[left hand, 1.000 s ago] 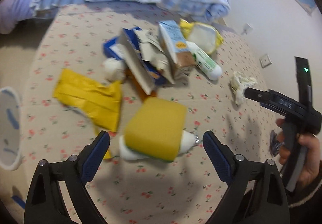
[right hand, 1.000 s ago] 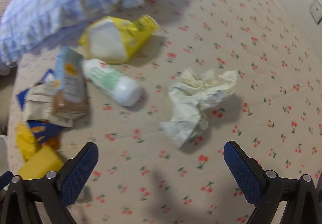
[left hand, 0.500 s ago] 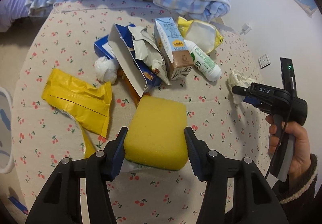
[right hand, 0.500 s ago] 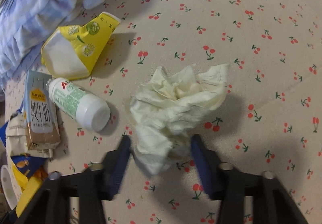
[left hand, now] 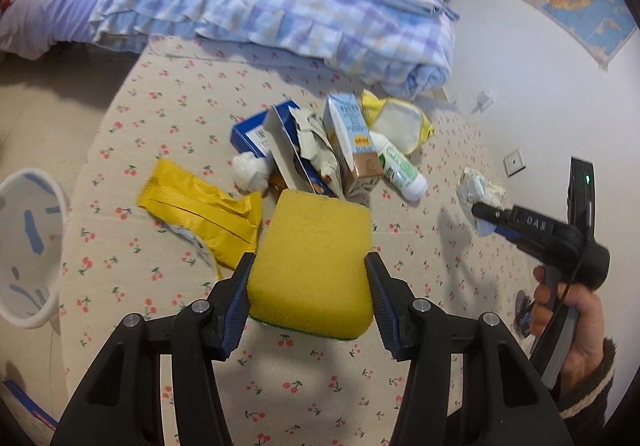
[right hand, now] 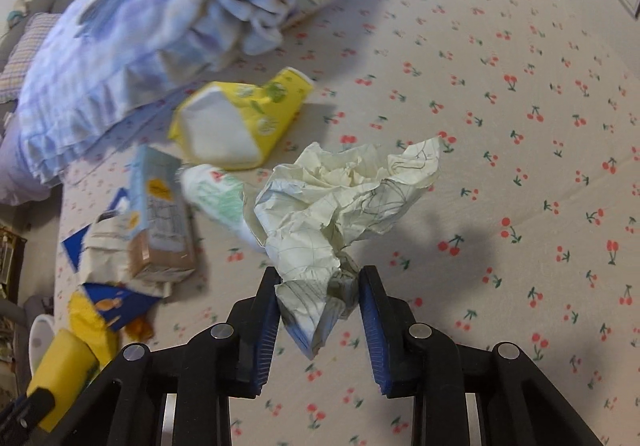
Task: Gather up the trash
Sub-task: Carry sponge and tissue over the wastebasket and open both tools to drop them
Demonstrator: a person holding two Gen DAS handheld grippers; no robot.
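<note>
A second ago both grippers hung wide open above the cherry-print sheet (left hand: 168,149); now each has something. The left gripper (left hand: 310,300) has closed its blue pads on the two sides of the yellow sponge (left hand: 316,266), which was lying flat on the sheet and now sits lifted, its shadow visible on the cloth beneath; the jaws stand about half open because the sponge is wide. The right gripper (right hand: 318,300) was open with the crumpled paper (right hand: 344,201) lying ahead of it on the sheet; its jaws are now nearly together and closing on the lower end of that paper, which rises clear of the sheet and casts a shadow to its right. In the left wrist view the same paper (left hand: 478,191) shows at the tip of the right gripper (left hand: 482,213), held by a hand (left hand: 568,322) in a dark sleeve. The rest of the rubbish has not shifted: just beyond the sponge lies the milk carton (left hand: 352,143), with the white bottle (left hand: 400,169) and the yellow pouch (left hand: 396,121) on its right, the torn blue box (left hand: 280,149) and a paper ball (left hand: 250,171) on its left, and the yellow wrapper (left hand: 200,209) further left. A white basket (left hand: 28,246) sits at the left edge, well apart from the sponge.
</note>
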